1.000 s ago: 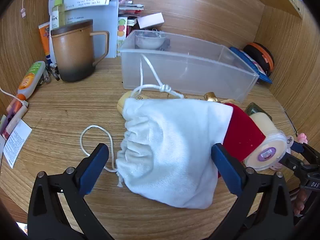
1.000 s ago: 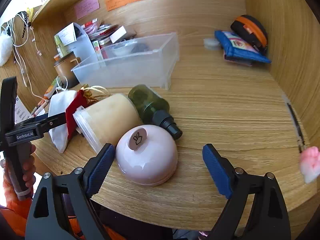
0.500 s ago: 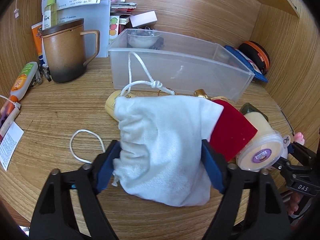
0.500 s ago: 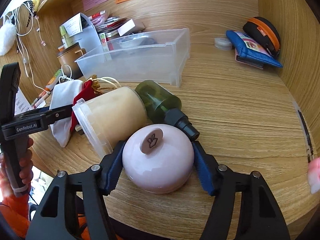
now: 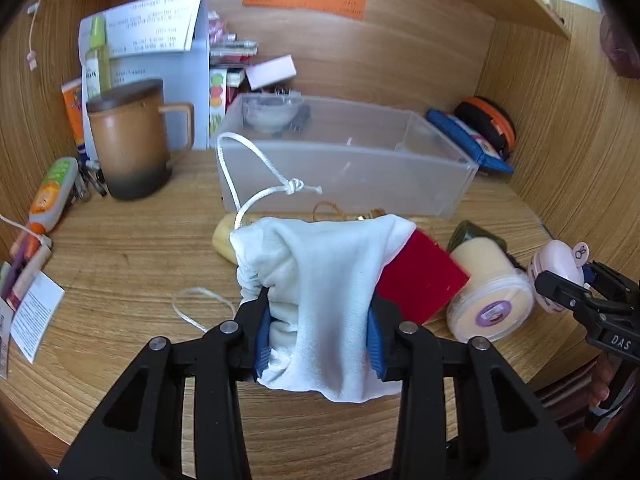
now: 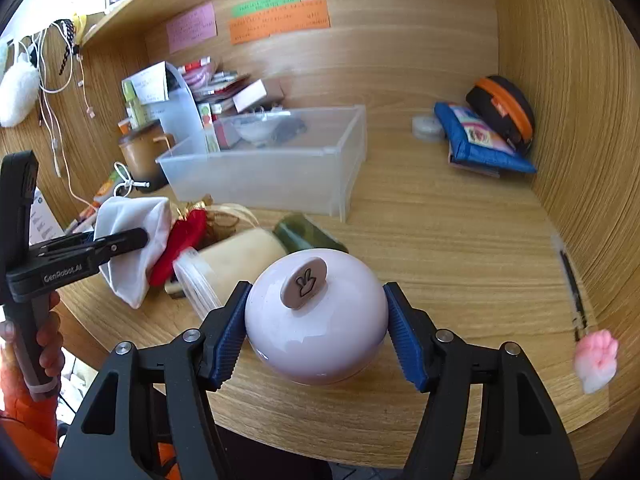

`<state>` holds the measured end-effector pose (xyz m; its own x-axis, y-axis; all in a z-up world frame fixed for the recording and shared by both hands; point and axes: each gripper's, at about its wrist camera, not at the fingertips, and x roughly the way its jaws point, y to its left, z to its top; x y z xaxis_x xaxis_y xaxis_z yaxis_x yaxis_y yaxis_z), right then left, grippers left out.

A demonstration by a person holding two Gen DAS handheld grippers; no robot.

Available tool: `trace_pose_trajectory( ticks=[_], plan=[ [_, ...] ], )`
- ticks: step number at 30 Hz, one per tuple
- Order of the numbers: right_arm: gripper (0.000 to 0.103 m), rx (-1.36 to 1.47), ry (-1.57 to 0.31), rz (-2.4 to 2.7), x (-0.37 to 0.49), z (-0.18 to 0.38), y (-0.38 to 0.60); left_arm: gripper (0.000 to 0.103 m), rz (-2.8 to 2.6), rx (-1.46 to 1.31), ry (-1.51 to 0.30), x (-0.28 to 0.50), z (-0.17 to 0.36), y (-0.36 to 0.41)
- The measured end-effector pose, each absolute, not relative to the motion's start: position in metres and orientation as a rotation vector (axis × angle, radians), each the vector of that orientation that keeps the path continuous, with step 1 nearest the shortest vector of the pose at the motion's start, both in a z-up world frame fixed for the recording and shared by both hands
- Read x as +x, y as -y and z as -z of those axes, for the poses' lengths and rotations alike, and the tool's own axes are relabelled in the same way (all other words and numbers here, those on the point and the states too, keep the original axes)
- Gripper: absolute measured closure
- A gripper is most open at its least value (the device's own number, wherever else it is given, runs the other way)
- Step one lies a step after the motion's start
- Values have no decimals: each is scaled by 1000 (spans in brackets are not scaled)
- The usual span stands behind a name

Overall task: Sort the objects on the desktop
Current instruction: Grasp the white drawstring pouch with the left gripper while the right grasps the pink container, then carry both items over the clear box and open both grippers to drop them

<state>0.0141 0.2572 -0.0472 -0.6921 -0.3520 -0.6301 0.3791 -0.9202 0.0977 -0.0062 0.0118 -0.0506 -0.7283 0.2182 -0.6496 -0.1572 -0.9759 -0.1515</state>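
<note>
A: The left gripper (image 5: 319, 330), marked "GenRobot.AI", pinches the white pouch (image 5: 320, 280) near the desk's front edge.

B: The right gripper (image 6: 316, 334) clamps the pink dome (image 6: 316, 316); only the left view reads "DAS".

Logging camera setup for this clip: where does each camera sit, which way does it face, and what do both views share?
Left wrist: on the left gripper, facing the desk's back wall; its fingers clamp the white pouch; the right gripper shows at right.
Right wrist: on the right gripper, facing back-left; its fingers grip the pink dome; the left gripper and hand show at left.
Shared: clear bin, pouch, cream jar.
</note>
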Motion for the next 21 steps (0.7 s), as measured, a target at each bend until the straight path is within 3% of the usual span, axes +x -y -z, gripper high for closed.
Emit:
trace_pose_trajectory(
  ticks=[21],
  plan=[
    [41,775,-78,2477,-8,-14,-229,65,-2765,-836,123,-4,-22,13]
  ],
)
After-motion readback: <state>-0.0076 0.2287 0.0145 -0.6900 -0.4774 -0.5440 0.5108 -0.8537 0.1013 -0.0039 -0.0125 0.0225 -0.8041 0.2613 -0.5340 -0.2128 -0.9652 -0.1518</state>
